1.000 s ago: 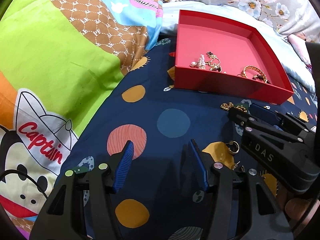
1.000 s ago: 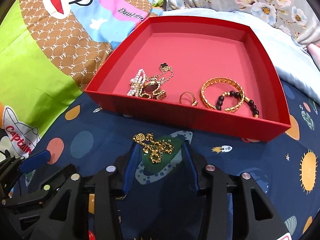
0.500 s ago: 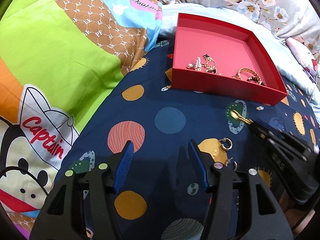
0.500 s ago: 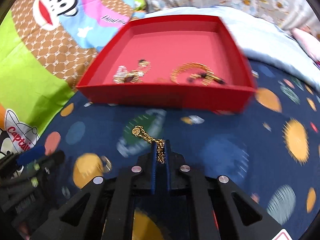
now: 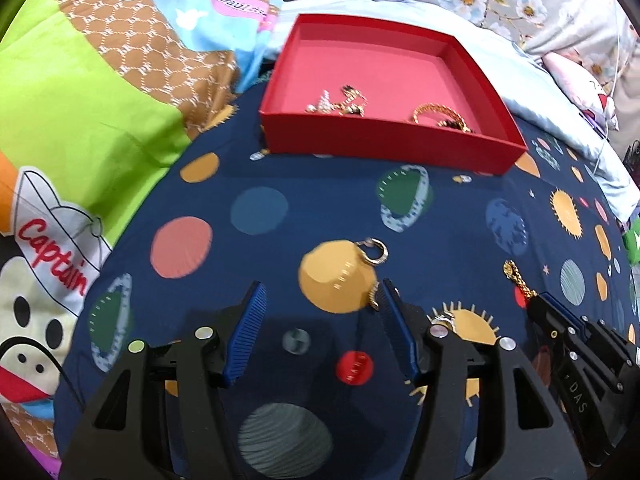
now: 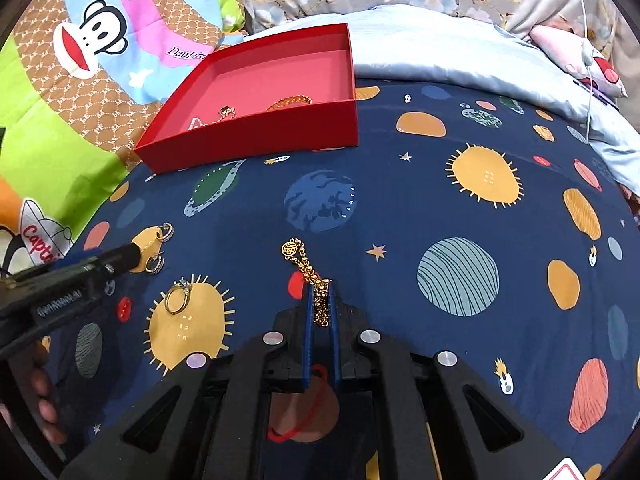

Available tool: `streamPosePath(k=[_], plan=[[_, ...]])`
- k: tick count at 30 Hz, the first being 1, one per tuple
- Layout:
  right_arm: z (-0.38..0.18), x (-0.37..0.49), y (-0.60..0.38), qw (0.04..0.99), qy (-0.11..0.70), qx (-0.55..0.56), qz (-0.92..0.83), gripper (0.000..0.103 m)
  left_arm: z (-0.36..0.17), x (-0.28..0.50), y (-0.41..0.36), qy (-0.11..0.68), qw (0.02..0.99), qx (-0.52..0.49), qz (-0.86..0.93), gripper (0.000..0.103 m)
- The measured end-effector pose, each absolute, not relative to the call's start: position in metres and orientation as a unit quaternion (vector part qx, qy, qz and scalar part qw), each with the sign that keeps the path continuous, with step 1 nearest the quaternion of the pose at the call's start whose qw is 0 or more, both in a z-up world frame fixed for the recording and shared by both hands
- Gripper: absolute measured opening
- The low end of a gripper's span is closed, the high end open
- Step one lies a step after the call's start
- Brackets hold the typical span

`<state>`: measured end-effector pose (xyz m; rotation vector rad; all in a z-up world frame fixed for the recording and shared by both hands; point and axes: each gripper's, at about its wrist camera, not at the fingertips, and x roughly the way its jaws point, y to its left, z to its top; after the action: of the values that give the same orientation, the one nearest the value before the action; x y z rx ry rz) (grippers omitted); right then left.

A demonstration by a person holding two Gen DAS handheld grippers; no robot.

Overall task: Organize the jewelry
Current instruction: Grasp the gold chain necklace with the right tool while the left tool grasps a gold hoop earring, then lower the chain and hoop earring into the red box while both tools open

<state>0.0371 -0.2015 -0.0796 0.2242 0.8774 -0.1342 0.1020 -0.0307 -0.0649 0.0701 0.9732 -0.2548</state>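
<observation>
My right gripper (image 6: 319,289) is shut on a gold chain (image 6: 301,259), whose coin pendant hangs just past the fingertips above the navy planet-print sheet. In the left wrist view that chain (image 5: 516,278) sticks out of the right gripper (image 5: 538,300) at the right edge. My left gripper (image 5: 320,308) is open with nothing between its fingers. One hoop earring (image 5: 374,252) lies just ahead of it and a second earring (image 5: 374,298) touches its right finger. A gold ring (image 6: 178,298) lies on a sun print. The red tray (image 5: 384,144) at the back holds pearls, a bangle and other pieces.
A cartoon quilt (image 5: 80,100) rises at the left, and a pale blue cover (image 6: 440,48) and floral fabric lie behind the tray. A person's hand (image 6: 44,400) grips the left tool. A red cord (image 6: 296,420) lies under the right gripper.
My right gripper closed on the gold chain in front of the tray, then drew back and to the right with it. The left gripper shifted so the earrings now lie at its fingertips.
</observation>
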Motion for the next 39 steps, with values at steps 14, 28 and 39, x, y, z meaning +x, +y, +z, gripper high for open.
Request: streamPosePath(k=[14,28,39], plan=[[-0.081,0.035,-0.206,0.896,0.421,0.127,-0.056,0.007,-0.073,0.122,-0.056,0.470,0.873,0.042,-0.124,0.053],[-0.081,0.036,-0.206,0.896,0.421,0.126,-0.057,0.007,-0.072,0.121,-0.053,0.462,0.876,0.041,-0.133,0.015],[-0.067,0.034,-0.204,0.900,0.409,0.136,-0.058,0.005,-0.054,0.111,-0.035,0.454,0.879,0.037,-0.143,0.015]])
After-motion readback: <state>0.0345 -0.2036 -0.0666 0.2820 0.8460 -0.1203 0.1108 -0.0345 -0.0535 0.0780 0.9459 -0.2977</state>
